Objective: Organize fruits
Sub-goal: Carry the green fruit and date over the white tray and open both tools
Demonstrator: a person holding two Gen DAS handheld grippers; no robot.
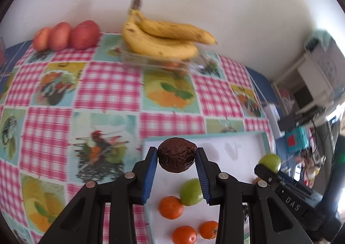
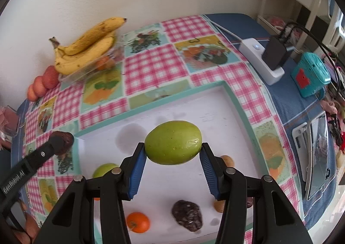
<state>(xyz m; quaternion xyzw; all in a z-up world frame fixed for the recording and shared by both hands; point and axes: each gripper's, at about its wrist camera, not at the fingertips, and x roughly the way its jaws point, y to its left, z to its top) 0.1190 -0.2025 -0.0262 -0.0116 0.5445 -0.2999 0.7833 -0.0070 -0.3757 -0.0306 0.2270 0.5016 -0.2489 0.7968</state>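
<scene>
Two fruits lifted over the tray, one in each gripper

The left gripper (image 1: 176, 158) has its jaws pinching a dark wrinkled fruit (image 1: 176, 154) across its middle, held above the near-left edge of the white tray (image 1: 237, 149). Its shrivelled skin suggests it is light and soft, so a gentle squeeze at the widest part should do; the rough surface ought to give the blue pads good bite. The right gripper (image 2: 173, 157) has its jaws clamped on a green fruit (image 2: 173, 142), side to side, above the middle of the tray. This one looks smooth, glossy and firm, so likely heavier and more slippery; a hold at the equator, as now, seems safest, since a grip nearer an end could let it squirt out

The tray still holds a second green fruit (image 1: 190, 192), three oranges (image 1: 171, 207), another dark wrinkled fruit (image 2: 187, 215) and some small brown pieces I cannot identify. At the back by the wall, a clear box (image 1: 151, 58) carries bananas (image 1: 163, 39) on top, with something orange inside it. Red apples (image 1: 66, 36) sit loose on the cloth, left of the box
</scene>
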